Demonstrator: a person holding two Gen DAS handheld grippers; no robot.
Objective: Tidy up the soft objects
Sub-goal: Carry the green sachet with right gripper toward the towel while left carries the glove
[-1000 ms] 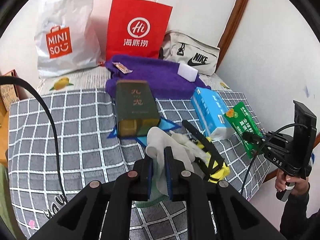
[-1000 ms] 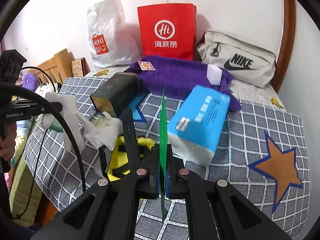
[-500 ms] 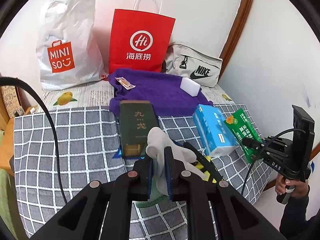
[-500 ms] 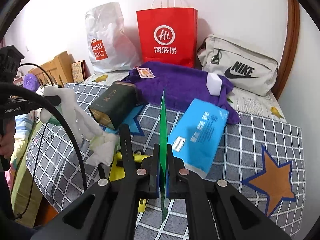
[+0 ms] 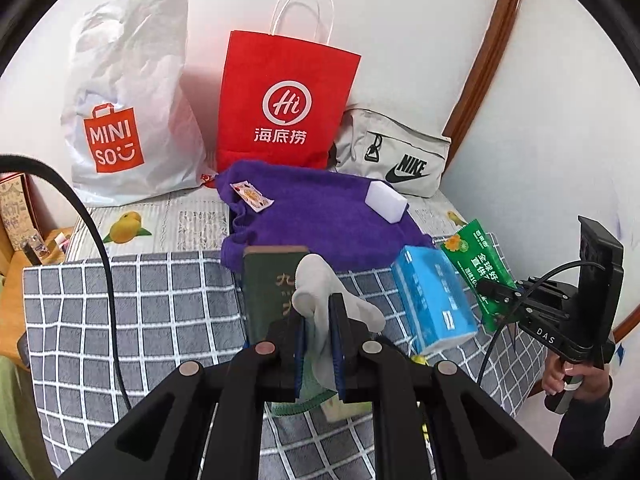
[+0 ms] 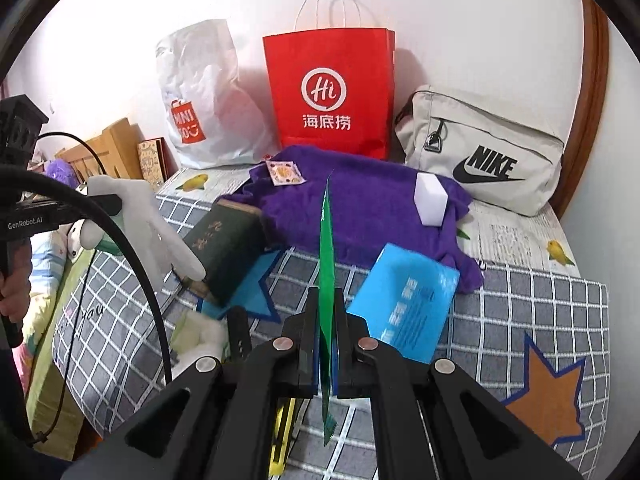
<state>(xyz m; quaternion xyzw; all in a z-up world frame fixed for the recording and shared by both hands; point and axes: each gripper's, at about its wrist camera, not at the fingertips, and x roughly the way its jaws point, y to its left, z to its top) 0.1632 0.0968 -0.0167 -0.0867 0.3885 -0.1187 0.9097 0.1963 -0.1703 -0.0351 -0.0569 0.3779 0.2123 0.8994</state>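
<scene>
My left gripper (image 5: 318, 336) is shut on a white glove (image 5: 320, 292) and holds it above the checked bedspread; the glove also shows hanging at the left of the right wrist view (image 6: 148, 224). My right gripper (image 6: 327, 344) is shut on a flat green packet (image 6: 326, 264), seen edge-on; in the left wrist view the packet (image 5: 476, 268) is at the right. A purple towel (image 5: 320, 216) lies behind, with a white sponge (image 5: 386, 202) and a small sachet (image 5: 252, 196) on it. A blue tissue pack (image 5: 432, 300) lies beside it.
A dark green tin (image 6: 228, 248) lies on the bedspread (image 5: 140, 312). A red paper bag (image 5: 284, 104), a white Miniso bag (image 5: 128, 100) and a grey Nike bag (image 5: 396, 152) stand against the wall. A yellow-black item (image 6: 280, 432) lies under my right gripper.
Both grippers have risen and drawn back from the bed, lifting the glove and the green packet higher. The grips have not changed.
</scene>
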